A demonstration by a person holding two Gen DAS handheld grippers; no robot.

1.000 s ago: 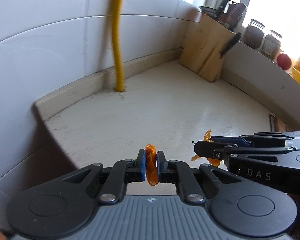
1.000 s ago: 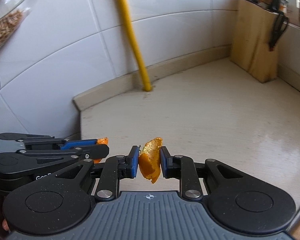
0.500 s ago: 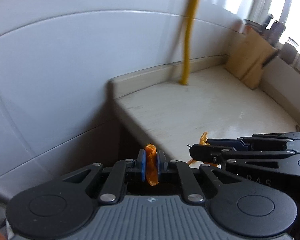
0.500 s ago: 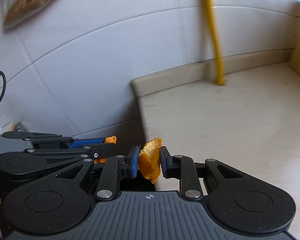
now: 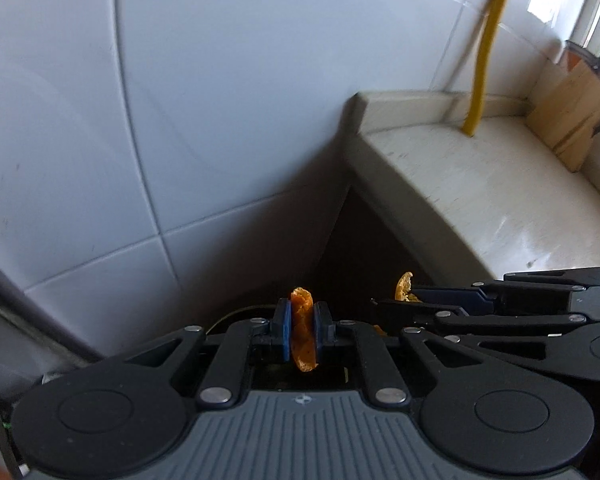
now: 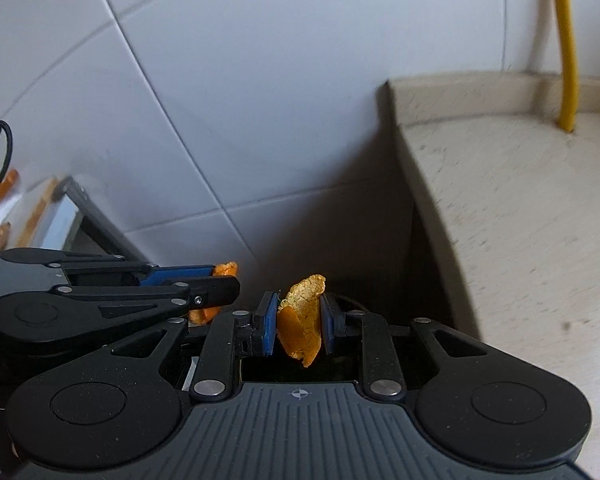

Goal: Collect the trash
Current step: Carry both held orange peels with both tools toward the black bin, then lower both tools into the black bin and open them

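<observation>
My left gripper [image 5: 303, 330] is shut on a thin strip of orange peel [image 5: 302, 334], held upright between the blue pads. My right gripper [image 6: 299, 322] is shut on a wider, curled piece of orange peel [image 6: 302, 320]. Both hang off the left end of the beige counter [image 5: 500, 184], over the dark gap beside the white tiled wall. In the left wrist view the right gripper [image 5: 400, 304] juts in from the right with its peel [image 5: 403, 286] showing. In the right wrist view the left gripper [image 6: 224, 286] sits at the left with its peel [image 6: 225, 270].
A yellow pipe [image 5: 485, 52] rises from the counter's back edge. A wooden knife block [image 5: 568, 116] stands at the far right. White wall tiles [image 6: 240, 100] fill the background. A dark metal frame with blurred orange bits [image 6: 40, 208] lies at lower left.
Both grippers have moved left, off the counter's end, over the dark gap by the wall. Each still holds its peel.
</observation>
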